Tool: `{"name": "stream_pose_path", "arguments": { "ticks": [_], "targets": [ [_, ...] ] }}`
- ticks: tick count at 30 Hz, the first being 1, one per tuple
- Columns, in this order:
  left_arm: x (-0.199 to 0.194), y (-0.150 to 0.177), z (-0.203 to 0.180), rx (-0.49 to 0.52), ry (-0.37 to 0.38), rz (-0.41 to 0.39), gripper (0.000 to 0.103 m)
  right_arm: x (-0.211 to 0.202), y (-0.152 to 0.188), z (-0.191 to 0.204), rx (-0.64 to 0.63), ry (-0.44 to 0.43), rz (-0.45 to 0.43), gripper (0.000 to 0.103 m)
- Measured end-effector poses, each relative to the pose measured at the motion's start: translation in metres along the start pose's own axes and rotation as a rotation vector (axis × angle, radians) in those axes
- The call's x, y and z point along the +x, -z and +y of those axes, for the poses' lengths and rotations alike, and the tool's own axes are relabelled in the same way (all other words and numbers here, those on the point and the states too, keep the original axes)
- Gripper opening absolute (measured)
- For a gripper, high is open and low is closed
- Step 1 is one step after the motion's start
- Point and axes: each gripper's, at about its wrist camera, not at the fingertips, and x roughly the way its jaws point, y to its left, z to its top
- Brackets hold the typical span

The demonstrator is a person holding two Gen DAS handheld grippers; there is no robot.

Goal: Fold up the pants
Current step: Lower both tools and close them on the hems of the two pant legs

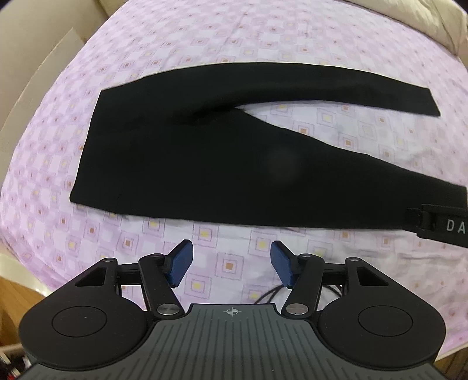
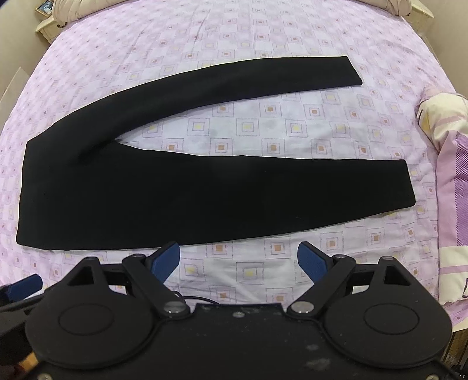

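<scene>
Black pants [image 1: 204, 163] lie flat on a bed with a purple checked sheet [image 1: 228, 38]. The waist is at the left and the two legs spread apart toward the right. The right wrist view shows the pants [image 2: 190, 198] whole, with both leg ends at the right. My left gripper [image 1: 231, 263] is open and empty, a little short of the near edge of the pants. My right gripper [image 2: 238, 263] is open and empty, just short of the near leg's edge. Part of the right gripper [image 1: 438, 225] shows at the right edge of the left wrist view.
A folded purple and cream blanket [image 2: 447, 187] lies at the bed's right side. Cream pillows [image 2: 389, 5] lie at the far end. A cream nightstand [image 2: 48, 26] stands at the far left. A thin black cable [image 1: 272, 293] runs over the sheet by the left gripper.
</scene>
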Motion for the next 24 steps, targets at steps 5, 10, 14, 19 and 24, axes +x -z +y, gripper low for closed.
{"name": "stream_pose_path", "arguments": {
  "ticks": [5, 10, 14, 19, 24],
  "targets": [
    [-0.001, -0.021, -0.002, 0.051, -0.019, -0.005, 0.054, 0.008, -0.009, -0.011, 0.017, -0.031, 0.003, 0.090],
    [0.008, -0.062, 0.005, 0.012, -0.050, -0.050, 0.045, 0.027, -0.043, -0.025, 0.017, -0.057, -0.011, 0.088],
    [0.028, -0.098, 0.007, -0.043, -0.045, -0.050, 0.039, 0.050, -0.091, -0.040, 0.039, -0.060, -0.022, 0.088],
    [0.057, -0.127, 0.005, -0.084, -0.031, -0.070, 0.031, 0.092, -0.174, -0.064, 0.147, -0.085, -0.050, 0.088],
    [0.092, -0.148, 0.004, -0.094, -0.045, -0.040, 0.026, 0.137, -0.250, -0.077, 0.264, -0.081, -0.128, 0.087]
  ]
}}
